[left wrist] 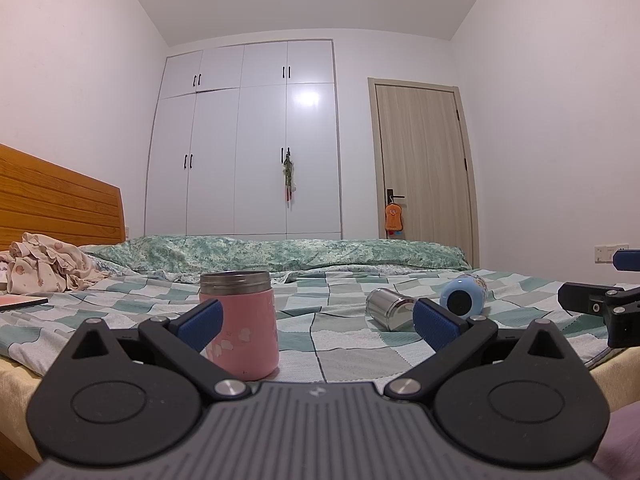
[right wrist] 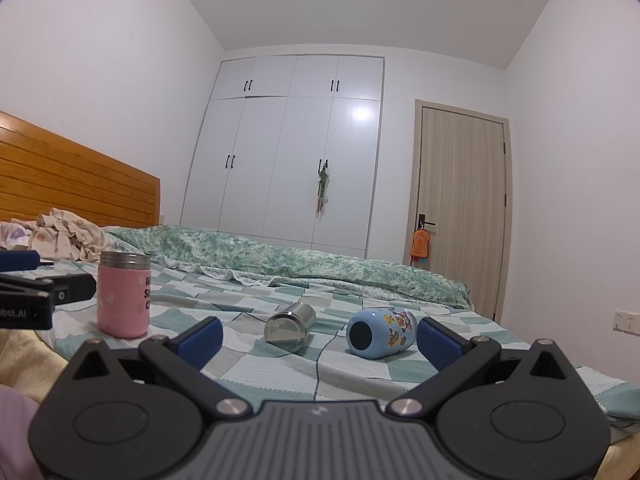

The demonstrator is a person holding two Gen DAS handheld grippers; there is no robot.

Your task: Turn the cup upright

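A pink cup (left wrist: 244,324) with a steel rim stands upright on the checked bedsheet (left wrist: 344,344), just beyond my left gripper's left finger. It also shows in the right wrist view (right wrist: 124,296). A steel cup (right wrist: 290,326) lies on its side, also seen from the left wrist (left wrist: 388,308). A light blue sticker-covered cup (right wrist: 380,334) lies on its side, base toward me, also seen from the left wrist (left wrist: 464,294). My left gripper (left wrist: 318,322) is open and empty. My right gripper (right wrist: 318,338) is open and empty, short of the two lying cups.
A rolled green quilt (right wrist: 304,264) lies across the far side of the bed. Crumpled clothes (left wrist: 44,268) sit by the wooden headboard (left wrist: 56,208). A white wardrobe (left wrist: 248,140) and a door (left wrist: 424,168) stand behind. The bed's near edge is just below both grippers.
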